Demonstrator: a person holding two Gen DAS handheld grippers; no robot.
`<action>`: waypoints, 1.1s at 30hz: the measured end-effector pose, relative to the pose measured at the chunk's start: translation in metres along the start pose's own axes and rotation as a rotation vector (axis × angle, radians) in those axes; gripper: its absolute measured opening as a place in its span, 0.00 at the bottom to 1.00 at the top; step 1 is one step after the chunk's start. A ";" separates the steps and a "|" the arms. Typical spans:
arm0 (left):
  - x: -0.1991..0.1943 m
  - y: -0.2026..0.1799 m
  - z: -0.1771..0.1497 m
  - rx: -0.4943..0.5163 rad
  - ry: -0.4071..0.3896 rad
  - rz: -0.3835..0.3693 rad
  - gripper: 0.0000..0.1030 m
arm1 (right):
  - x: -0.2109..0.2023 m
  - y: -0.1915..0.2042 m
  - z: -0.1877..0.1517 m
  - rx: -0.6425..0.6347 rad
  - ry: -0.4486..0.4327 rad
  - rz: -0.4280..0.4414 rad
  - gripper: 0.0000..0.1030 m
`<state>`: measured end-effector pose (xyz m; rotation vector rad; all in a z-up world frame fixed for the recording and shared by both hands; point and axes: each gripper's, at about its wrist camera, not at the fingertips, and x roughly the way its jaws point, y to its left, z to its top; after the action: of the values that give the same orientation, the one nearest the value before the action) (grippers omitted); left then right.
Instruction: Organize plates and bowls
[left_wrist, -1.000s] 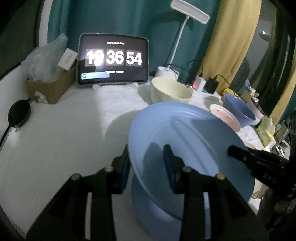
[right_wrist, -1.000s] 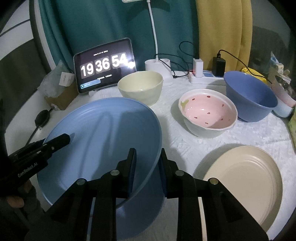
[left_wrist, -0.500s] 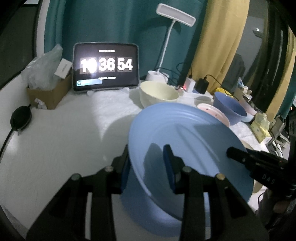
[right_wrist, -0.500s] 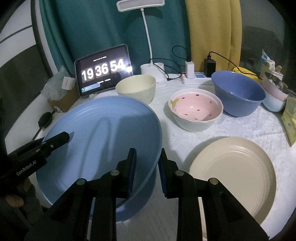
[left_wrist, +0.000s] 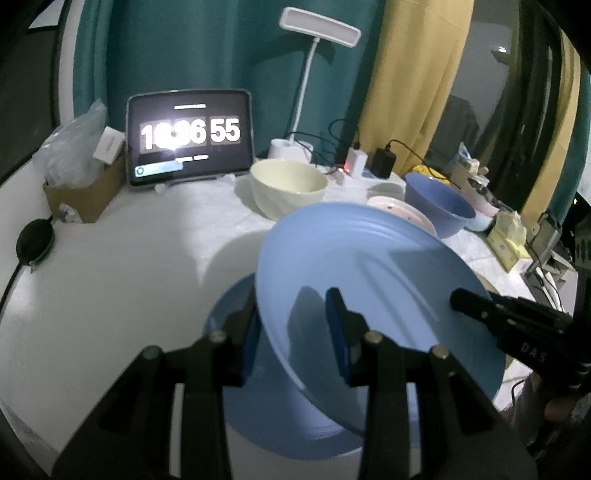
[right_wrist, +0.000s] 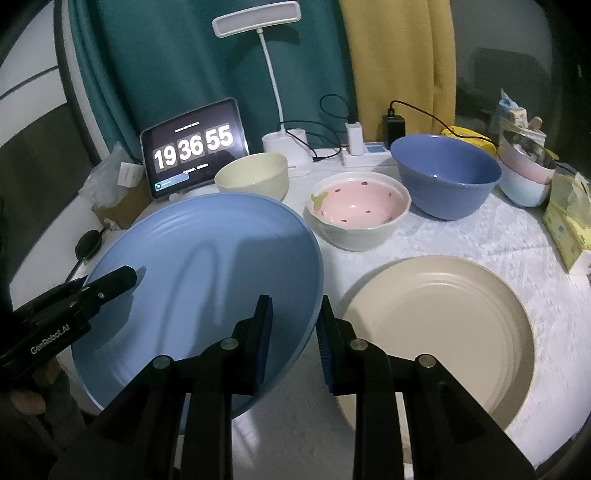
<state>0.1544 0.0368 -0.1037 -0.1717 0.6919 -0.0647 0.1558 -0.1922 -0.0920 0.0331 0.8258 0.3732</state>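
A large light-blue plate (left_wrist: 369, 266) (right_wrist: 207, 266) hangs tilted above the table, held from both sides. My left gripper (left_wrist: 295, 314) is shut on its left rim, one pad under and one on top. My right gripper (right_wrist: 295, 310) is shut on the opposite rim. Each gripper's black tip shows in the other's view. A second blue plate (left_wrist: 280, 413) lies on the table right below the held one. A cream plate (right_wrist: 436, 332) lies to the right of it. Behind stand a pink strawberry bowl (right_wrist: 358, 206), a dark blue bowl (right_wrist: 443, 173) and a cream bowl (right_wrist: 255, 177).
A tablet clock (right_wrist: 194, 147), a white desk lamp (right_wrist: 284, 147) and a power strip with chargers (right_wrist: 365, 151) line the back edge. Stacked small bowls (right_wrist: 524, 177) and tissue packs (right_wrist: 569, 218) crowd the right. A cardboard box (left_wrist: 85, 192) sits back left.
Both grippers have drawn back and slightly up with the blue plate between them. More of the lower blue plate and the cream plate now shows. Both grips are unchanged.
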 end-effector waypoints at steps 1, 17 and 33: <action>0.000 -0.002 -0.001 0.004 0.001 -0.001 0.34 | -0.001 -0.002 -0.001 0.003 -0.001 -0.002 0.25; 0.003 -0.048 -0.008 0.070 0.035 -0.024 0.34 | -0.020 -0.040 -0.015 0.057 -0.026 -0.025 0.25; 0.021 -0.099 -0.013 0.147 0.086 -0.043 0.34 | -0.028 -0.089 -0.027 0.115 -0.034 -0.064 0.25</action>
<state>0.1621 -0.0647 -0.1096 -0.0424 0.7666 -0.1648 0.1470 -0.2881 -0.1062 0.1193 0.8118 0.2635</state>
